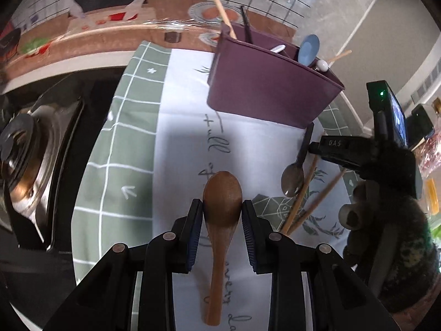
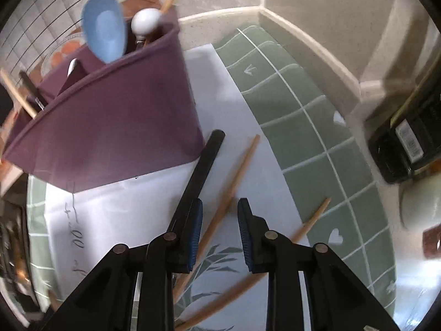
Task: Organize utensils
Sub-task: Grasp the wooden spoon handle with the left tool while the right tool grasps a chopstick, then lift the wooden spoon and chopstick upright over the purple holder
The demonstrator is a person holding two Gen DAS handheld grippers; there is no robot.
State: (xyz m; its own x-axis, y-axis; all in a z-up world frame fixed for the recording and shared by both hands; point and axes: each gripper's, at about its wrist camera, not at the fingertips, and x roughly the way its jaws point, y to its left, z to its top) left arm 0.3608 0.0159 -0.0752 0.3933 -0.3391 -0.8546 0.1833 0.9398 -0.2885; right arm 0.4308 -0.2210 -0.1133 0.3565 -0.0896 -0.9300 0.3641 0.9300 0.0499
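A wooden spoon (image 1: 222, 201) sits clamped by its bowl in the left gripper (image 1: 222, 207), handle trailing back. The purple utensil holder (image 1: 264, 88) stands ahead. The right gripper (image 2: 220, 207), jaws narrow and unclamped, straddles a chopstick (image 2: 234, 182) on the cloth (image 2: 317, 127).

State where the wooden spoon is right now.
In the left wrist view the wooden spoon sits at bottom centre, its bowl clamped between the left gripper's pads above the white cloth, in front of the purple organizer.
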